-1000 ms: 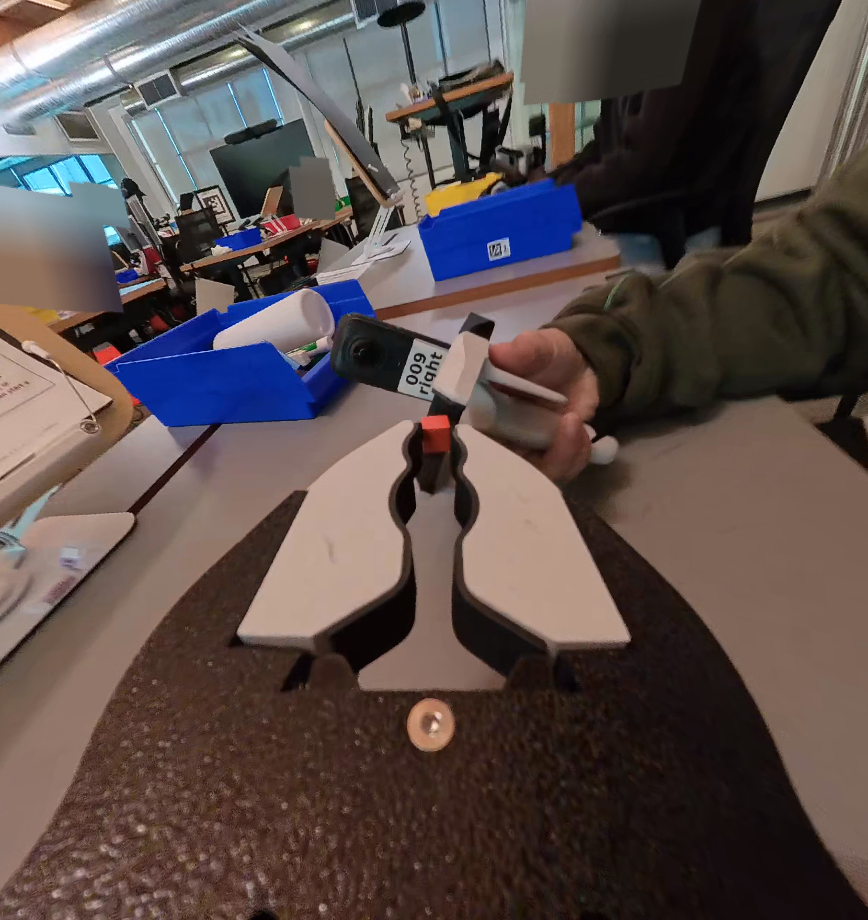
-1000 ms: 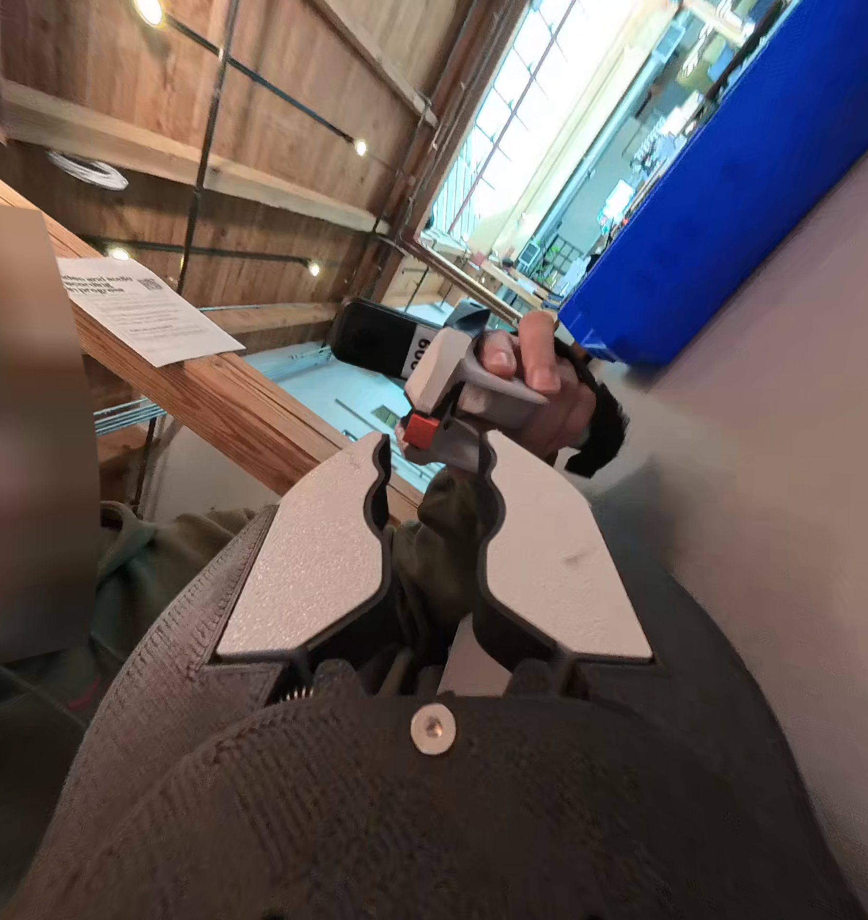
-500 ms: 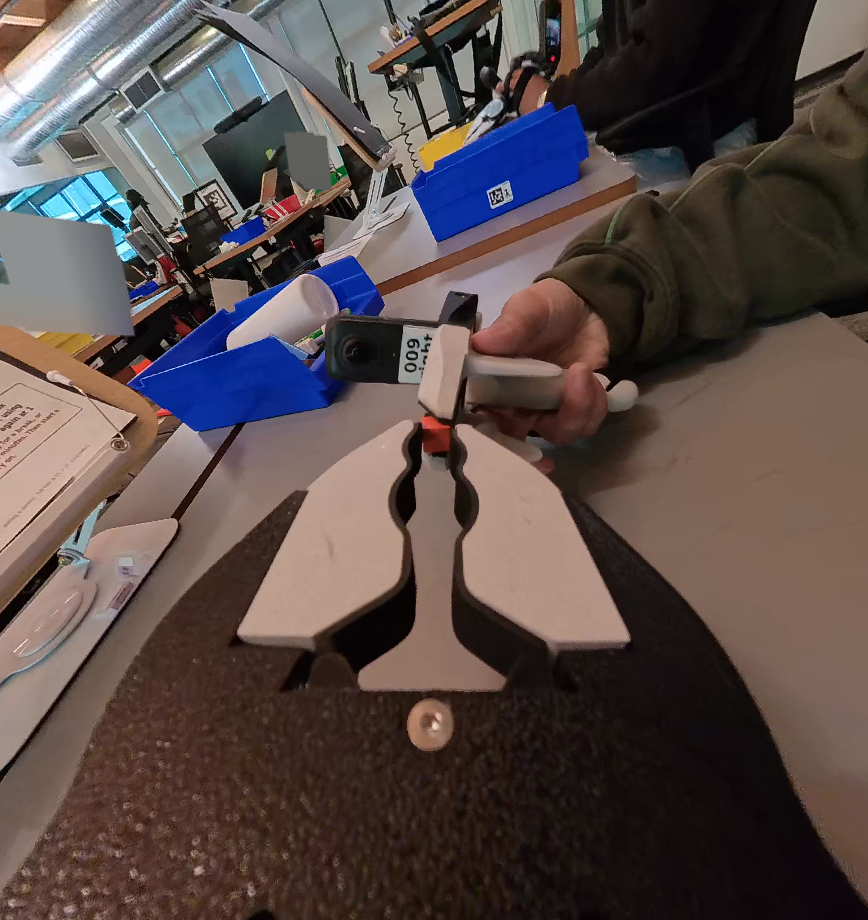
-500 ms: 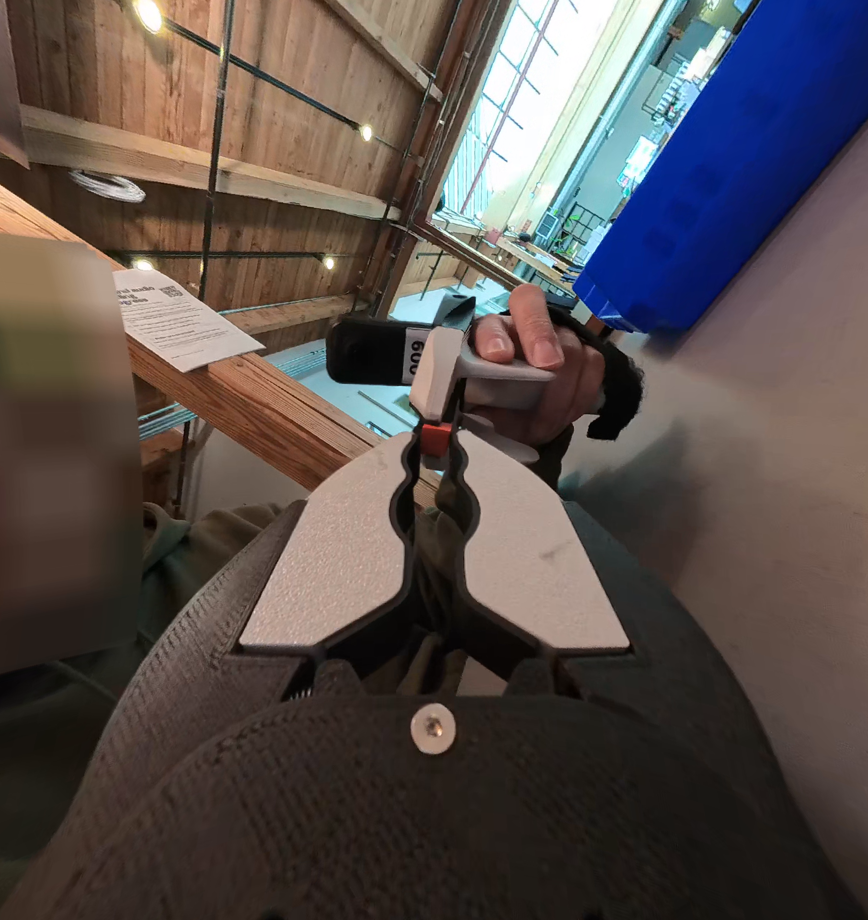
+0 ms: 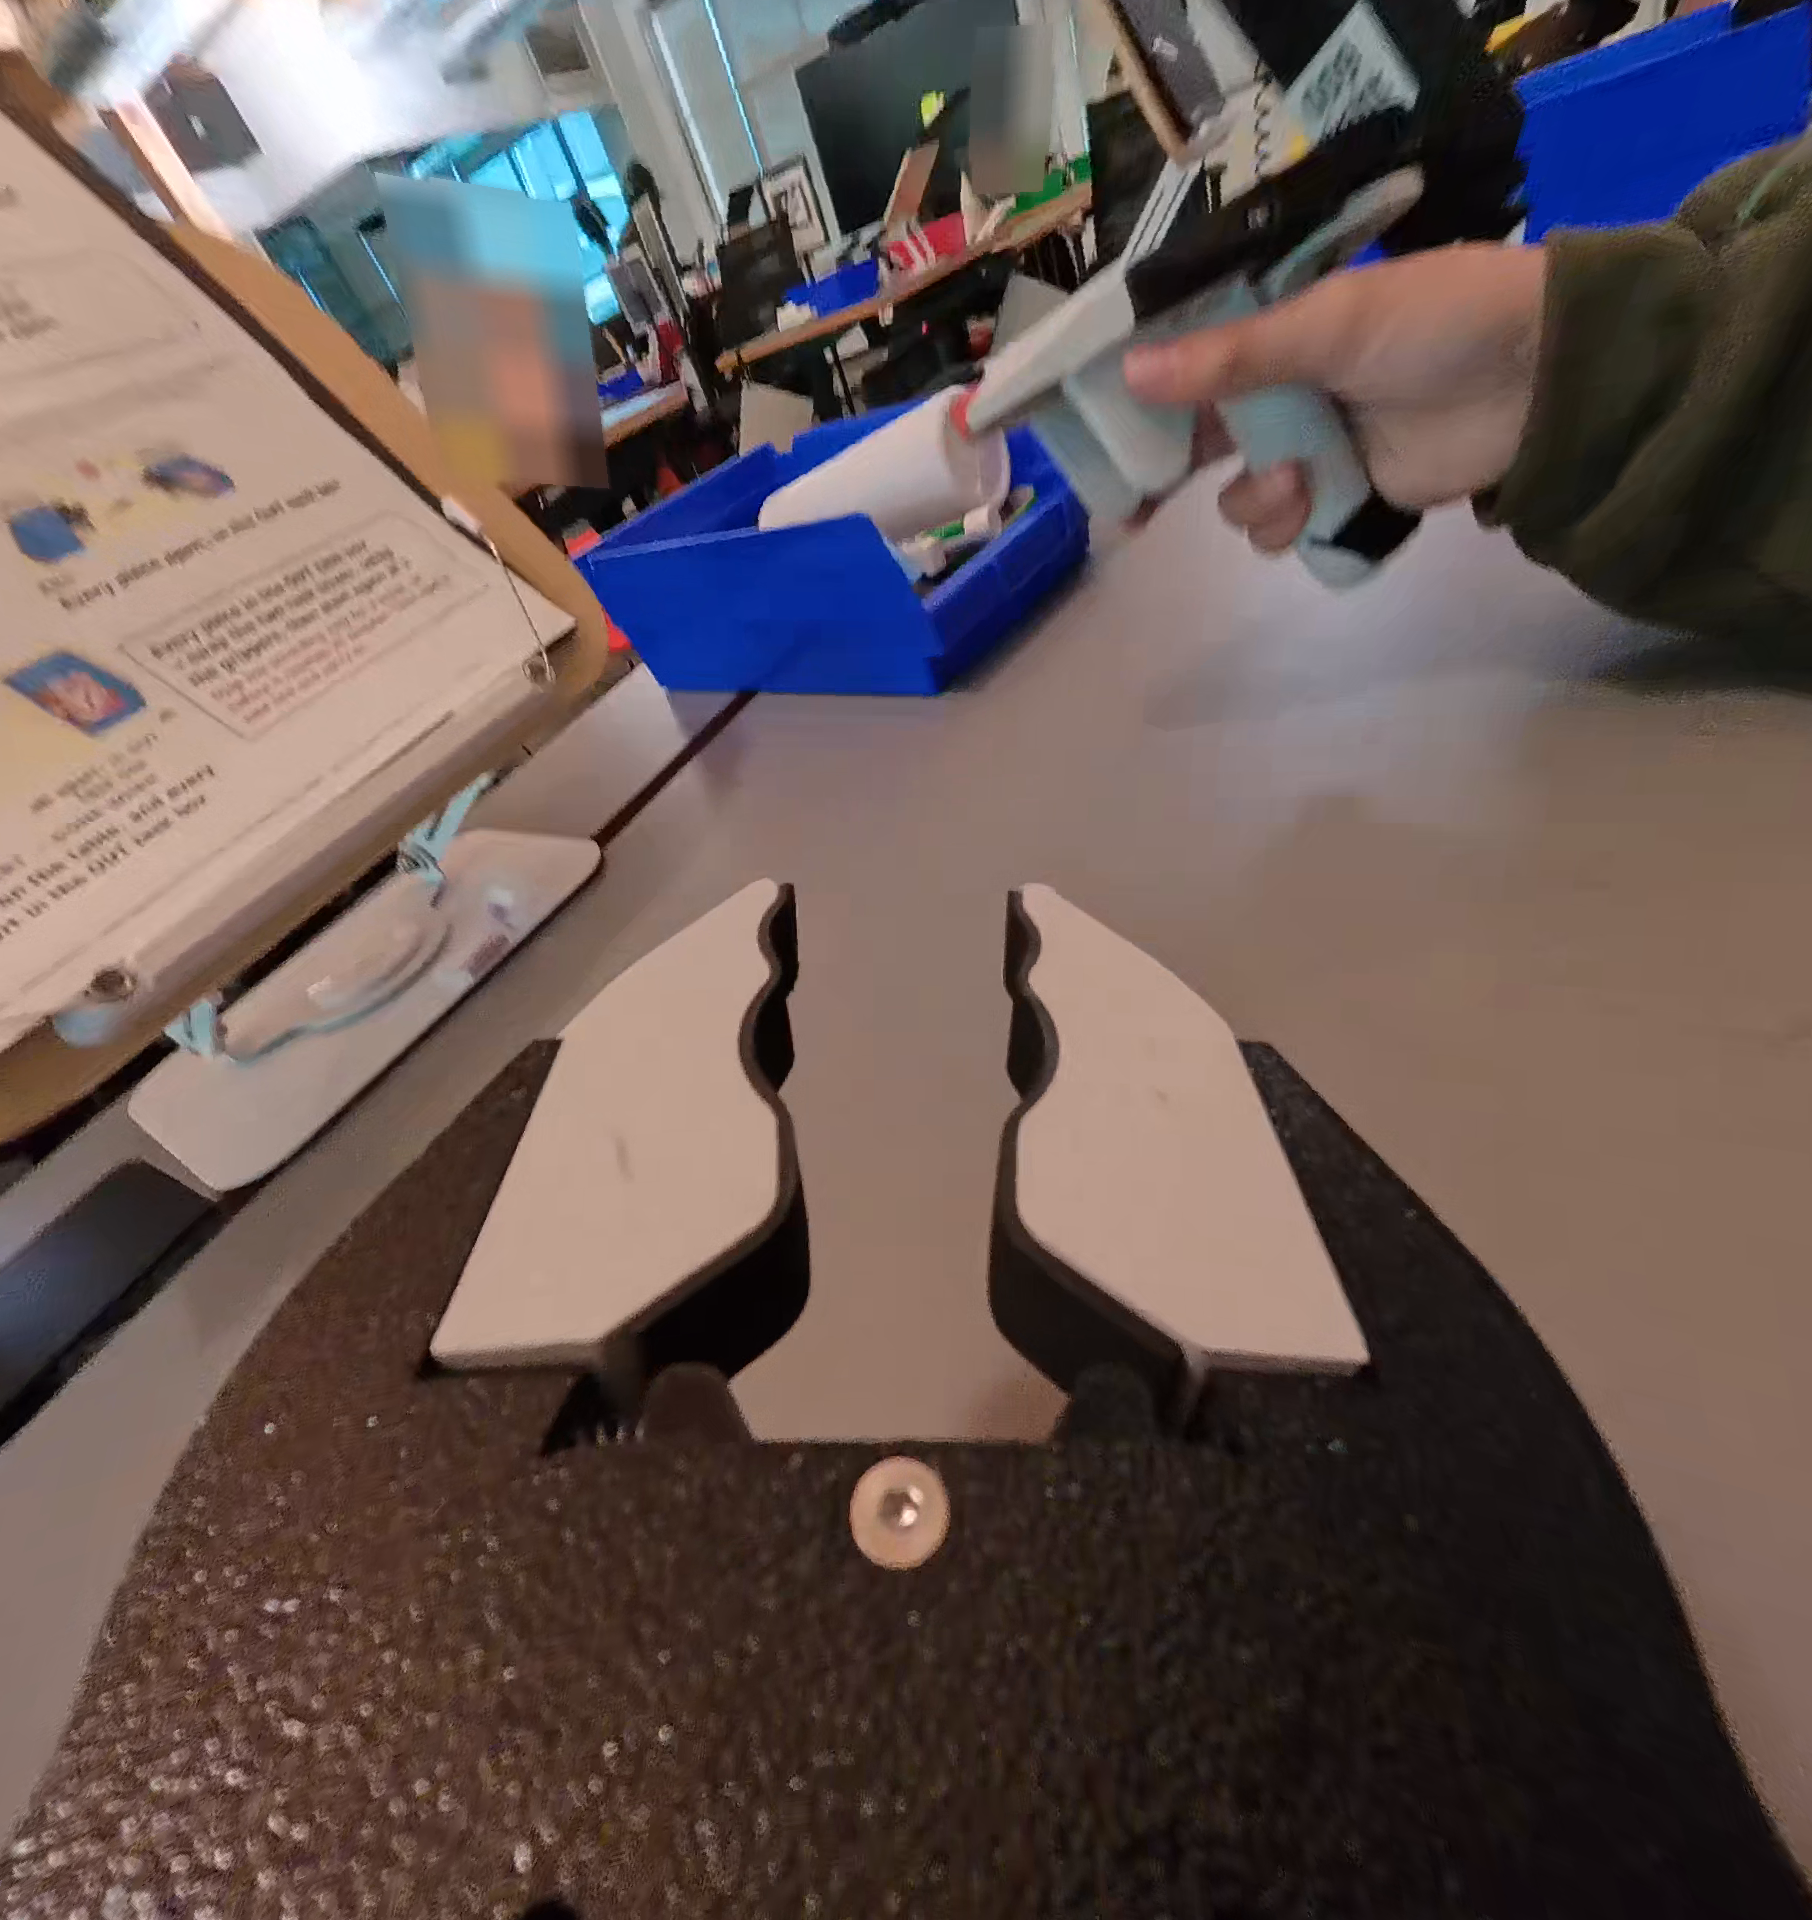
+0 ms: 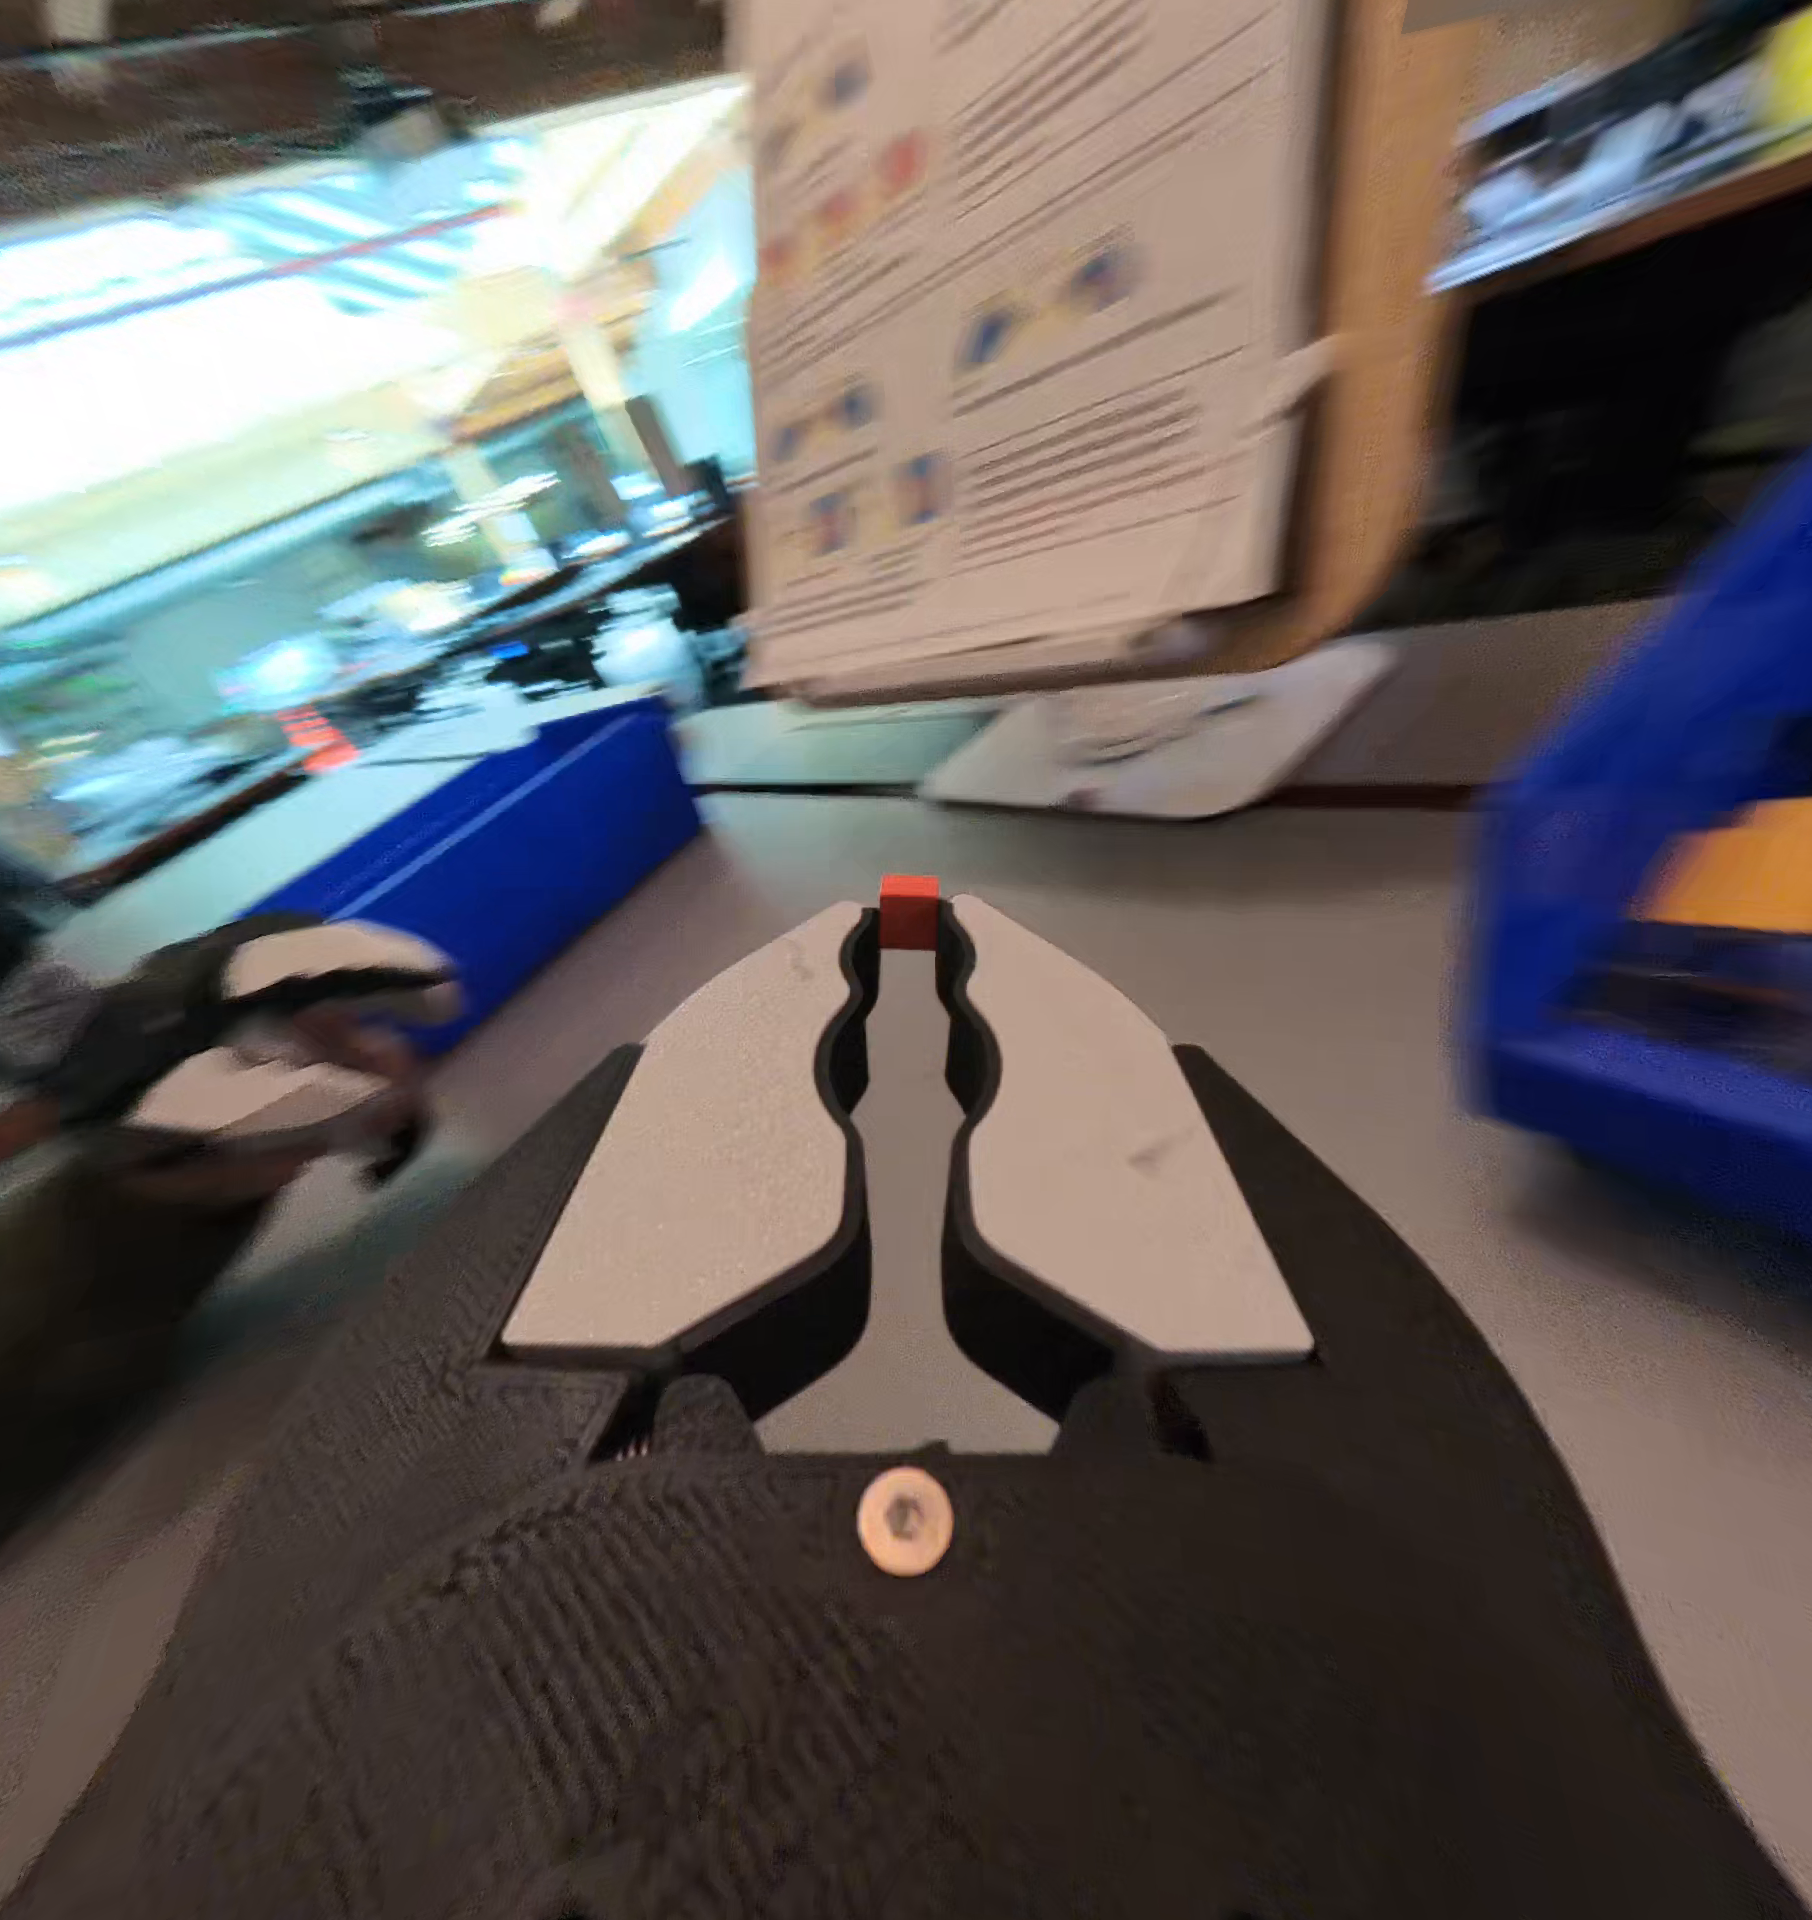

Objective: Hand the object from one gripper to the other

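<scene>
A small red block (image 6: 908,911) is pinched between the tips of my right gripper (image 6: 908,914), which is shut on it above the grey table. In the left wrist view the right gripper (image 5: 969,416) shows at upper right, held by a hand, with the red block (image 5: 959,419) at its tip. My left gripper (image 5: 900,914) is open and empty, low over the grey table (image 5: 1297,831). The left gripper also shows blurred at the left of the right wrist view (image 6: 289,1029).
A blue bin (image 5: 777,613) holding a white roll (image 5: 881,478) stands ahead of the left gripper. A clipboard stand with printed sheets (image 5: 154,623) stands at the left. In the right wrist view, blue bins sit at right (image 6: 1660,935) and at centre left (image 6: 517,862). Spacing between my two grippers at the tips: around 20 cm.
The left gripper has opened and let go of the red block. The right gripper has closed on it and swung away with it, turning level. Both views moved apart.
</scene>
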